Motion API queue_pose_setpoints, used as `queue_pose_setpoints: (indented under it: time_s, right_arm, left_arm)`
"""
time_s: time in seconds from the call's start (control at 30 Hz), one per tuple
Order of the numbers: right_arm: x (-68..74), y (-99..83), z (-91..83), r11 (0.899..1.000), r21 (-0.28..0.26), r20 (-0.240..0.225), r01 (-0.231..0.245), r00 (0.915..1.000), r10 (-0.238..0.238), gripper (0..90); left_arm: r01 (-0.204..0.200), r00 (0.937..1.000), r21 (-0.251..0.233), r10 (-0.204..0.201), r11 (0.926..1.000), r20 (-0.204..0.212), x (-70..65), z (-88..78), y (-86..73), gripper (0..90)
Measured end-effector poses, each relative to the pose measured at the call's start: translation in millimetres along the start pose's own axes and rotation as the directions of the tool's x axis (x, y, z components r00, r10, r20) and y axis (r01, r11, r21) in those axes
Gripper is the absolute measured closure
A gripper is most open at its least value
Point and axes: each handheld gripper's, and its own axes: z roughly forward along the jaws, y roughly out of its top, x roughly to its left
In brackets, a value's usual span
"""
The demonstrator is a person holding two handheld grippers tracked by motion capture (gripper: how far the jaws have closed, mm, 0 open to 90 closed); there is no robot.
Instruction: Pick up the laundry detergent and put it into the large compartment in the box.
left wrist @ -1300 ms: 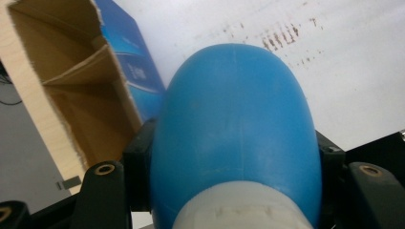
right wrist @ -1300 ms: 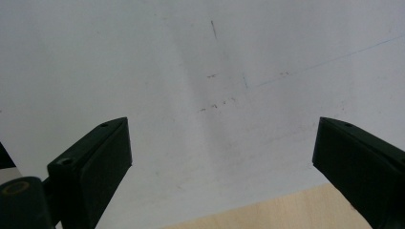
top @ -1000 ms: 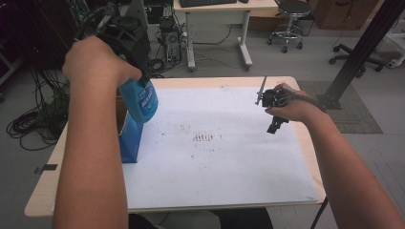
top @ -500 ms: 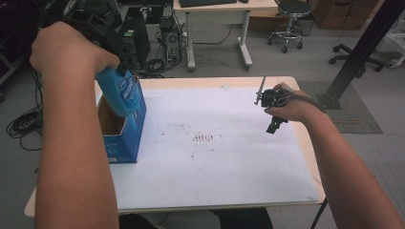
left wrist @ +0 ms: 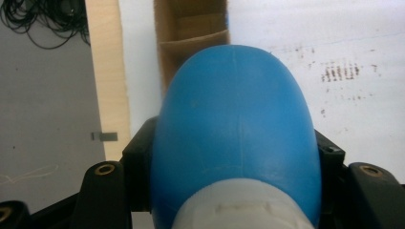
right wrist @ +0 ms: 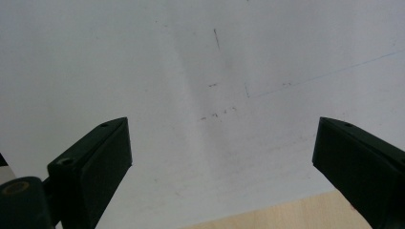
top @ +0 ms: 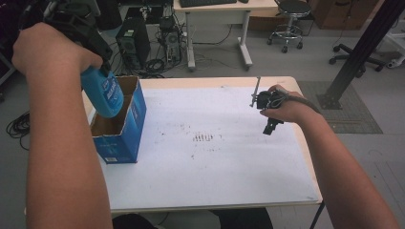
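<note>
Above the open box [top: 125, 125], the left gripper [top: 98, 64] clamped on a blue bottle [top: 102, 93] (right gripper [right wrist: 219, 162] spread, empty)

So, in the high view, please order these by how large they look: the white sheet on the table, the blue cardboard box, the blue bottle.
1. White sheet, clearly the largest.
2. Blue cardboard box.
3. Blue bottle; it is raised nearer the camera and partly hidden by the hand, so its look is unsure, but it remains smallest.

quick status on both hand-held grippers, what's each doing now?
Left hand-held gripper: closed on the blue bottle, held above the open blue box.
Right hand-held gripper: open, nothing between its jaws, over the white table sheet.
</note>
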Motion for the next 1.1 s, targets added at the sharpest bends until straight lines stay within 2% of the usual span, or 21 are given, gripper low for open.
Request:
queue_pose_setpoints:
  time_s: [0.1, 0.33, 1.1]
  right_arm:
    - [0.3, 0.4, -1.0, 1.000, 0.000, 0.002, -0.001, 1.0000, 0.001, 6.0]
    - [0.3, -1.6, -3.2, 1.000, 0.002, 0.003, -0.009, 1.0000, 0.009, 6.0]
    - [0.9, -0.4, -4.1, 1.000, -0.002, 0.011, -0.002, 0.9999, 0.002, 6.1]
  left_arm:
    - [0.018, 0.9998, 0.005, -0.018, 0.9998, -0.002, 8.5, 7.4, 1.6, 38.1]
    - [0.034, 0.9993, 0.009, -0.034, 0.9994, -0.016, 15.1, 19.0, 4.7, 38.0]
    - [0.039, 0.9992, 0.048, -0.039, 0.9981, 0.003, 26.4, 71.6, 6.8, 38.0]
